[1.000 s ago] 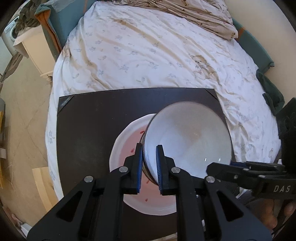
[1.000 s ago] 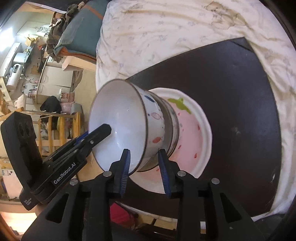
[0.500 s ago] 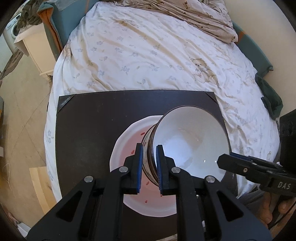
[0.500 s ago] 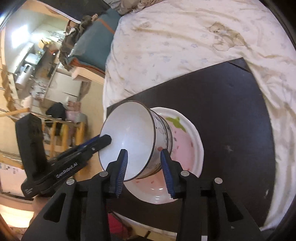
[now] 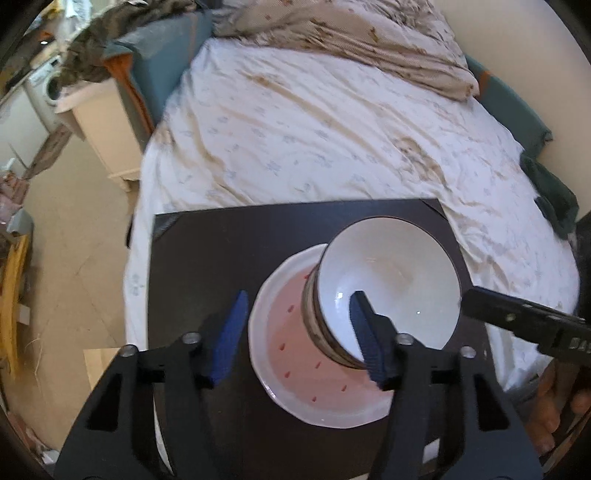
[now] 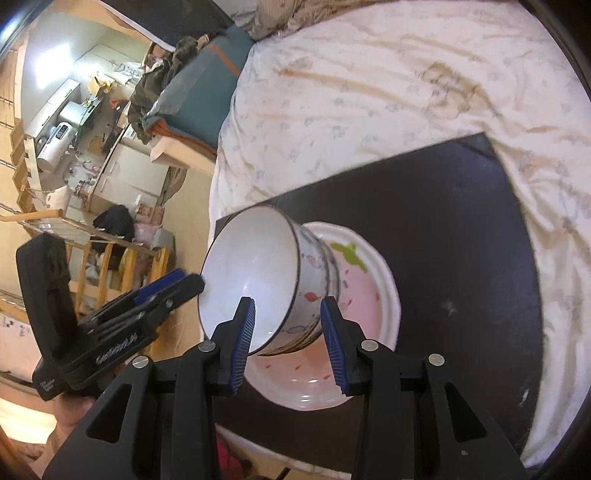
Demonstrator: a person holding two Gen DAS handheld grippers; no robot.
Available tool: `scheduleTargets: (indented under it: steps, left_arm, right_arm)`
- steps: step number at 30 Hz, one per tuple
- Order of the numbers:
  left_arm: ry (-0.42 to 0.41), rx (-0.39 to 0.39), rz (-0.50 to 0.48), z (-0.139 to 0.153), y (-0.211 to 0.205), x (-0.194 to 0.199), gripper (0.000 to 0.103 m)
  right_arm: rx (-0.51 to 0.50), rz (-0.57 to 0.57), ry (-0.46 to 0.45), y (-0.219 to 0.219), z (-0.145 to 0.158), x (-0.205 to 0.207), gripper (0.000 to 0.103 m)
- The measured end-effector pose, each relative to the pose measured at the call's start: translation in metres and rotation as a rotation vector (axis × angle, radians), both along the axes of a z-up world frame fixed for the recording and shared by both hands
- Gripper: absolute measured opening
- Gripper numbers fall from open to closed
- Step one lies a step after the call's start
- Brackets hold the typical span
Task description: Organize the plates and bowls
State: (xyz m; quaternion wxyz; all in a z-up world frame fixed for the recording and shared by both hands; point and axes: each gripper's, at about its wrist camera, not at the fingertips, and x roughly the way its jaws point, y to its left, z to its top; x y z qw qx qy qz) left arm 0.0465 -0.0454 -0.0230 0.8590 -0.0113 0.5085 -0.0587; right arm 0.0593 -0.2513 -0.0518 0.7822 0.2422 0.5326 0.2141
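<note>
A stack of white bowls (image 5: 388,291) with painted sides stands on a white plate with a pink centre (image 5: 291,347), on a dark board (image 5: 207,258) laid on the bed. My left gripper (image 5: 299,332) is open, its fingers wide apart on either side of the stack's near rim, holding nothing. My right gripper (image 6: 288,332) is open around the near wall of the bowl stack (image 6: 258,273), not clamping it. The plate (image 6: 354,302) shows a green mark at its far side. Each gripper appears in the other's view.
The board (image 6: 443,229) lies on a white patterned bed sheet (image 5: 314,129). A rumpled blanket (image 5: 351,33) lies at the head of the bed. A white bedside cabinet (image 5: 99,122) and floor are to the left. A wooden rack (image 6: 110,258) stands beside the bed.
My left gripper has let go of the bowl's rim and opened wide. The bowl has settled onto the stack on the plate. My right gripper's fingers have spread further apart.
</note>
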Motion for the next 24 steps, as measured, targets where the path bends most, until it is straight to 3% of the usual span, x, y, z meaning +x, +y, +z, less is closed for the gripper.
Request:
scheduleTargets:
  steps: [1, 3, 7, 9, 11, 19, 24]
  left_arm:
    - [-0.015, 0.005, 0.006, 0.002, 0.001, -0.003, 0.056]
    - [-0.080, 0.040, 0.031, 0.007, 0.004, -0.014, 0.056]
    - [-0.139, 0.083, 0.069, 0.008, 0.010, -0.029, 0.056]
    - [-0.141, 0.072, 0.084, 0.006, 0.016, -0.039, 0.056]
    - [-0.145, 0.058, 0.070, 0.007, 0.017, -0.049, 0.056]
    - [-0.208, 0.036, 0.101, 0.019, 0.024, -0.099, 0.056]
    - [-0.190, 0.034, 0.099, 0.015, 0.026, -0.119, 0.056]
  right_arm:
    - [-0.010, -0.010, -0.013, -0.001, 0.002, -0.002, 0.048]
    - [-0.037, -0.029, -0.041, -0.004, 0.006, -0.006, 0.068]
    - [-0.118, -0.031, -0.093, -0.003, 0.011, -0.020, 0.069]
    - [-0.161, -0.027, -0.129, -0.002, 0.015, -0.029, 0.082]
    - [-0.194, -0.037, -0.173, -0.001, 0.021, -0.040, 0.088]
    - [-0.314, -0.050, -0.304, 0.007, 0.048, -0.085, 0.090]
    - [-0.376, -0.071, -0.350, 0.008, 0.055, -0.117, 0.100]
